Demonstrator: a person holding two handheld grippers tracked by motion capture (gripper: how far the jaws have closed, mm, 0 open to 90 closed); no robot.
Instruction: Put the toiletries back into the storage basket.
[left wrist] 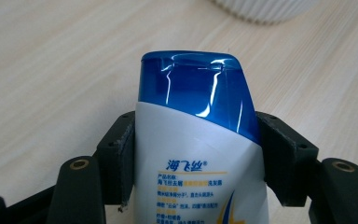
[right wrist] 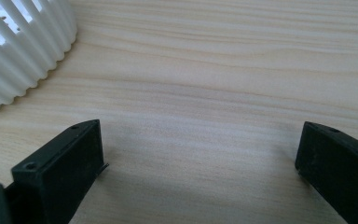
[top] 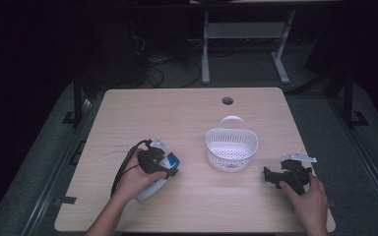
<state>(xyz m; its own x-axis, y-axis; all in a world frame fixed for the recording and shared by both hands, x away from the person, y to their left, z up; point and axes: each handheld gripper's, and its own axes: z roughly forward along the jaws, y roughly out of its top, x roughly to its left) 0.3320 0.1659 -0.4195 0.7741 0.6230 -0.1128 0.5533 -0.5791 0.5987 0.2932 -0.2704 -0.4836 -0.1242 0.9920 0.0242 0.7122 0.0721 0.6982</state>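
Left gripper view shows the shampoo bottle (left wrist: 200, 154), white with a blue cap, sitting between the two black jaws of the left gripper (left wrist: 198, 154), which press on both of its flanks just below the cap, so the gripper is clamped on the bottle. In the high view the left gripper (top: 156, 164) holds the bottle (top: 158, 181) to the left of the white basket (top: 232, 150), near it but not touching, with the cap end turned toward the basket. Whether the bottle's lower end rests on the wooden table (top: 187, 113) or hangs just above it cannot be told from these views.

The step in hand looks like carrying the bottle into the basket. To do that well, the person needs to keep the squeeze even, since the smooth, tapering plastic could slide out toward the cap. The bottle ought to rise high enough to pass the basket's near rim and its arched handle, then travel over the open middle of the basket before it comes down. Lowering it until it rests on the basket's floor, and only then parting the jaws, would keep the light basket from tipping or skidding.

The right gripper (top: 280, 176) rests on the table to the right of the basket, its jaws wide apart with bare wood between them in the right gripper view. It stands close enough to steady the basket's ribbed wall (right wrist: 23, 51) if needed.
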